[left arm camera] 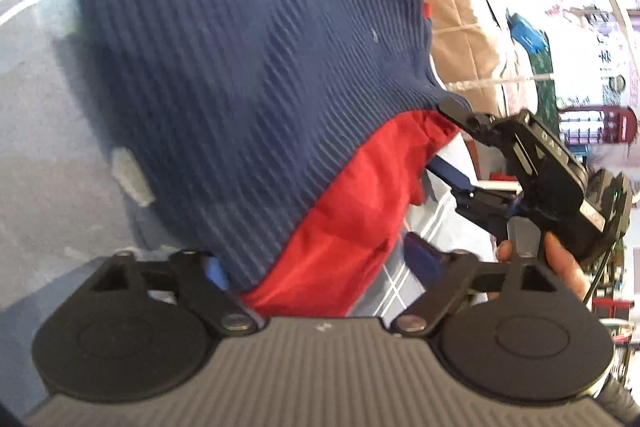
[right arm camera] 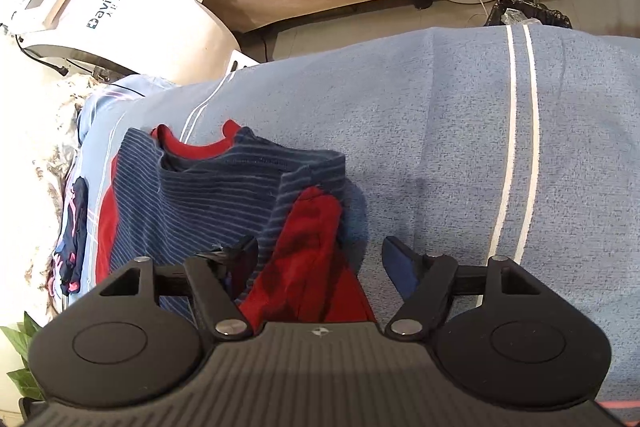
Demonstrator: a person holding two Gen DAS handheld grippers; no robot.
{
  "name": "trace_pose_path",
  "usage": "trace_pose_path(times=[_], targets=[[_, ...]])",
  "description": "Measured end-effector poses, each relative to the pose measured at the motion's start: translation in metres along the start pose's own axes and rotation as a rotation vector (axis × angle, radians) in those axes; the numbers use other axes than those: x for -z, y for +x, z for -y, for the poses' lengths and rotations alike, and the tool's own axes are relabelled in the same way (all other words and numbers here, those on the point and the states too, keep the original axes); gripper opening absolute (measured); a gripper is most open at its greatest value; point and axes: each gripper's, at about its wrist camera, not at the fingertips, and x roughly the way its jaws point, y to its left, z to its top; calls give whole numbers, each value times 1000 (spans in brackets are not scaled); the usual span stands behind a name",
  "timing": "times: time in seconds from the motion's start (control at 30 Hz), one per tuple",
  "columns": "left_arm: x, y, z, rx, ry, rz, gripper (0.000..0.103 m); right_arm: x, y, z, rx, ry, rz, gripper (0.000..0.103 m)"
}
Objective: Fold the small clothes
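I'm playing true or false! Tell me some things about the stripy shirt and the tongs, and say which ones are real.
1. The shirt is blue with thin stripes and a red collar. True.
2. The shirt lies on something green. False: it lies on a towel that is light blue with white stripes.
3. The right tongs are squeezed shut. False: their jaws stand apart, with the red sleeve between them.
4. A white machine marked "David B" stands beyond the towel. True.
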Motion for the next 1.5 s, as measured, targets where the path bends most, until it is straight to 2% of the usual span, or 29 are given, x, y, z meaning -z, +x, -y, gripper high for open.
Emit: trace_pose_path(times=[0.17, 0.27, 0.3, 0.33, 0.4, 0.43, 0.5, 0.53, 0.6, 0.67, 0.73, 0.87, 0.97, 1.07, 1.23, 1.37, 1.4, 1.5], targets=[[2, -7, -13, 7, -60, 14, 53, 2, 9, 3, -95, 29, -36, 103], [4, -3, -10, 8, -33, 6, 39, 3, 14, 4, -84, 49, -15, 103], [4, -2, -9, 6, -27, 7, 37, 3, 13, 6, -93, 62, -6, 99], [5, -2, -10, 11, -45, 8, 33, 4, 13, 7, -87, 66, -3, 87], [5, 1, -15, 40, -123, -6, 27, 6, 10, 7, -60, 52, 3, 71], [5, 3, -14, 44, -131, -18, 23, 7, 9, 6, -64, 47, -6, 48], [3, 3, -9, 23, -78, -26, 20, 8, 12, 7, -90, 66, -43, 36], [1, 2, -8, 29, -75, -30, 18, 9, 12, 6, -79, 74, -35, 28], [-4, -1, -12, 53, -130, -52, 17, 9, 11, 6, -63, 109, -28, 24], [-9, -9, -14, 75, -172, -64, 16, 8, 7, -2, -30, 107, -21, 23], [-17, -16, -11, 106, -170, -65, 15, 6, 1, -12, -19, 129, -15, 22], [-45, -46, -22, 183, -265, -39, 15, -14, -16, -51, -55, 140, -8, 21], [-78, -77, -35, 206, -284, 13, 15, -39, -12, -94, -91, 140, -25, 21], [-112, -110, -59, 220, -354, 68, 15, -64, 13, -141, -118, 128, -46, 21], [-165, -155, -99, 172, -381, 144, 15, -86, 79, -212, -124, 96, -90, 21], [-195, -170, -138, 137, -445, 119, 17, -78, 123, -258, -75, 38, -121, 21], [-199, -173, -146, 129, -466, 111, 18, -76, 133, -264, -50, 26, -131, 23], [-206, -181, -161, 122, -466, 89, 24, -69, 154, -277, -8, -15, -135, 38]])
